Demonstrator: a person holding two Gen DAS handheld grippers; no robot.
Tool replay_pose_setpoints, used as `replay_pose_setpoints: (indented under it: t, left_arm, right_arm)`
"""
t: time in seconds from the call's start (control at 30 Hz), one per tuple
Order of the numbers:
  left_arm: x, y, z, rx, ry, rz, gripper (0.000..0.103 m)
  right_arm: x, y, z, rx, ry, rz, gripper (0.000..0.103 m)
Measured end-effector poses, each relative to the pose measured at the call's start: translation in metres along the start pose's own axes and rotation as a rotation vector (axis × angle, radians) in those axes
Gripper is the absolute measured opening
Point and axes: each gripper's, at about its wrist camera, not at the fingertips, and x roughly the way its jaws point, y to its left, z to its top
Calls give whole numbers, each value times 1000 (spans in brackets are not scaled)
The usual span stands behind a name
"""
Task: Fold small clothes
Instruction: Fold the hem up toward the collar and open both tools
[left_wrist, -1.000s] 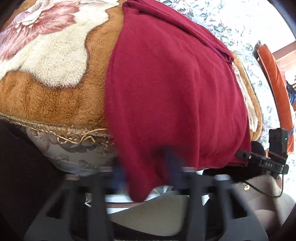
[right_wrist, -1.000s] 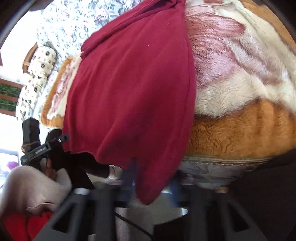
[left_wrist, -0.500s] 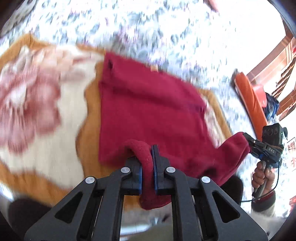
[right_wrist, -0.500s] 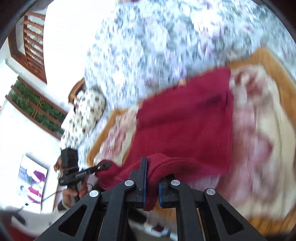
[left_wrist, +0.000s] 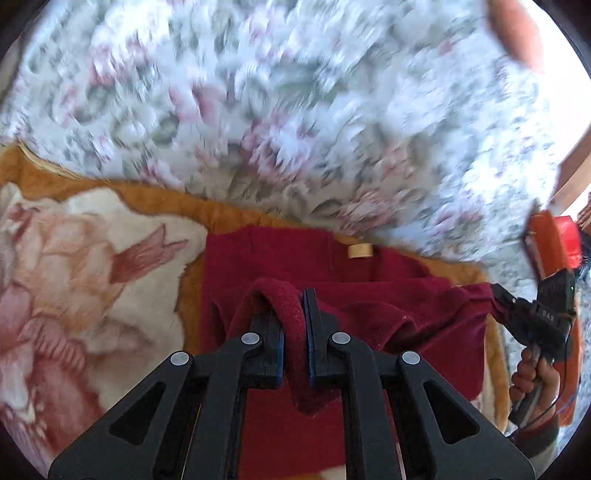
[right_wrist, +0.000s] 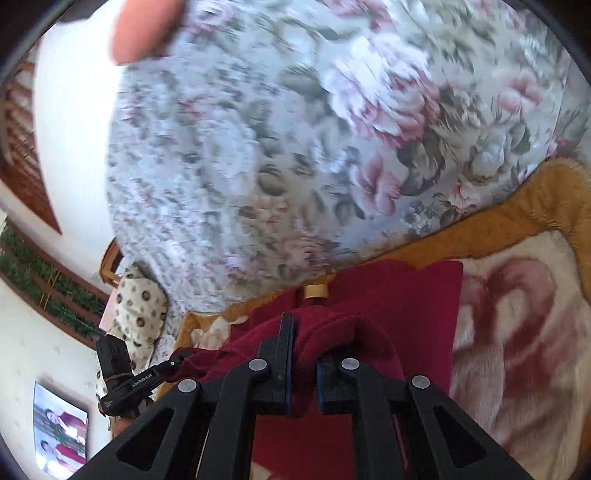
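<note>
Both grippers have carried the hem of the red garment (left_wrist: 369, 306) farther up toward its collar since half a second ago, so less of the cloth now lies stretched out ahead of them and the tan neck label (left_wrist: 360, 251) sits just beyond the fingertips; the left gripper (left_wrist: 293, 314) is clamped narrow on a rolled fold of the red fabric, which bulges up between the two fingers and hangs down behind them; the right gripper (right_wrist: 301, 343) likewise pinches a thick bunch of the same cloth, its jaws kept slightly apart by the wad between them; from the left wrist view the right gripper shows at the garment's right edge, cloth in its tip, with the person's right hand (left_wrist: 535, 376) around the handle; the garment's collar end lies flat on the orange and cream plush blanket (left_wrist: 92, 258), near the blanket's far edge; beyond that edge spreads the floral bedspread (left_wrist: 295, 110), blurred by motion; off the bed's left side, in the right wrist view, are a spotted pillow (right_wrist: 138, 314) and a framed picture (right_wrist: 61, 435) on the wall.
</note>
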Motion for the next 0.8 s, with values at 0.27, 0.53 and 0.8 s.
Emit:
replay_pose_setpoints:
  t: [0.27,0.53,0.8]
  left_arm:
    - [27,15,38,-42,18,-32,22]
    - [1,8,40,10,-82,30,80]
    - [19,3,28,21,-35,40,80]
  right_arm:
    - [11,-21,19,-7,-55,-89,32]
    - [-20,4,20,-62,-145,-117,37]
    - [51,38,13,-259,8,-263,37]
